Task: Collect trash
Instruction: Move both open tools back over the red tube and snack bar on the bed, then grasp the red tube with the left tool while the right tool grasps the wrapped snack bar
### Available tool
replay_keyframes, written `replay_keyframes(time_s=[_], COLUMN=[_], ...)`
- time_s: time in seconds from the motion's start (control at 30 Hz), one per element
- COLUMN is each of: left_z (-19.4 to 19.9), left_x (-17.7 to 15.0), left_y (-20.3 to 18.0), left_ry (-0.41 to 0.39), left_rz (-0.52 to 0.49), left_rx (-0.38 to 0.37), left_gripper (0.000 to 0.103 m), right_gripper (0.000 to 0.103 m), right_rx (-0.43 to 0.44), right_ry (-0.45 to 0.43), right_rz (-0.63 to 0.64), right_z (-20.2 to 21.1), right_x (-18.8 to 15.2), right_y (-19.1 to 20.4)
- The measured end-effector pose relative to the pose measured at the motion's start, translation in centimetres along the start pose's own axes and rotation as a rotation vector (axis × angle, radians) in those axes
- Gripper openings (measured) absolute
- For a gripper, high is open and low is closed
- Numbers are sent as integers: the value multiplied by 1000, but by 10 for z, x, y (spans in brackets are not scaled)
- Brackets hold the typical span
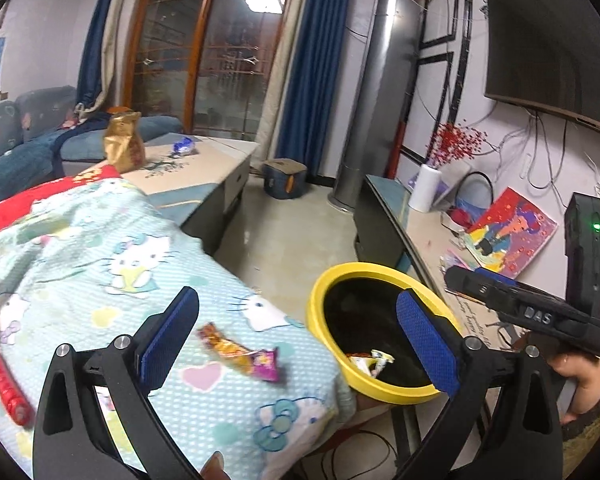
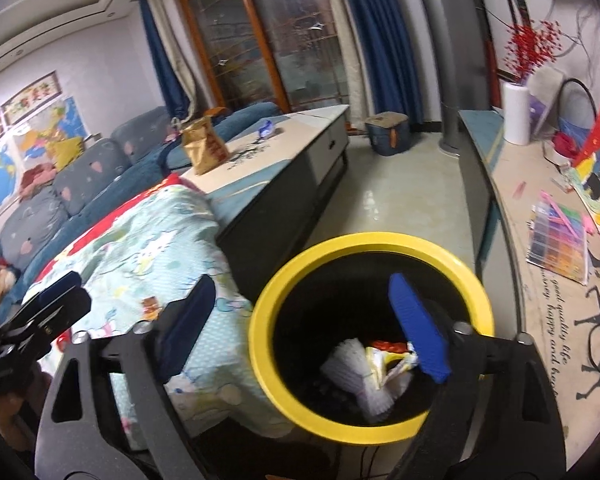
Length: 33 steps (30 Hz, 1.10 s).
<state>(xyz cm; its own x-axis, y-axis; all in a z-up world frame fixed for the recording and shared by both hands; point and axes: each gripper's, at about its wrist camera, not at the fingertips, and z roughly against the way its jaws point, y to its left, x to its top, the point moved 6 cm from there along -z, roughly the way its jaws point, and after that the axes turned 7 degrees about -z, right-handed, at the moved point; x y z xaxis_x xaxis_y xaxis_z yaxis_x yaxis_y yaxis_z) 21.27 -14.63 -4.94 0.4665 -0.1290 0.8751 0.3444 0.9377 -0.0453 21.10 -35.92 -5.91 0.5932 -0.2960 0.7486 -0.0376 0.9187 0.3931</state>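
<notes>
Your right claw is spread wide and empty above the yellow-rimmed black bin, lower centre, with crumpled wrappers inside. Your left claw is spread too, over one orange-purple wrapper and one red tube on the cartoon-print blanket, near its edge.

The bin stands just right of the blanket; wrappers lie in it, and a snack wrapper lies left on the blanket.

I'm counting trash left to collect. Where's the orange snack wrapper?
In the left wrist view the orange snack wrapper lies on the cartoon-cat blanket, left of the yellow-rimmed bin.
</notes>
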Motion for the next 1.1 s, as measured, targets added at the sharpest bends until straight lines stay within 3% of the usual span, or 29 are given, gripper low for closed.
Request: replay_keyframes(time_s=[0.63,0.83,1.1], left_z=[44,54,69], left_x=[-6,-21,-50], left_y=[87,120,170], left_ry=[-55,-34,16], left_rz=[100,155,248], left_rx=[197,273,383], left_gripper=[96,96,96], right_gripper=[82,82,79], right_rx=[166,205,185], right_ry=[119,188,300], right_rz=[168,201,251], right_z=[-21,-42,-87], right_x=[-26,-41,-68], right_y=[94,119,132])
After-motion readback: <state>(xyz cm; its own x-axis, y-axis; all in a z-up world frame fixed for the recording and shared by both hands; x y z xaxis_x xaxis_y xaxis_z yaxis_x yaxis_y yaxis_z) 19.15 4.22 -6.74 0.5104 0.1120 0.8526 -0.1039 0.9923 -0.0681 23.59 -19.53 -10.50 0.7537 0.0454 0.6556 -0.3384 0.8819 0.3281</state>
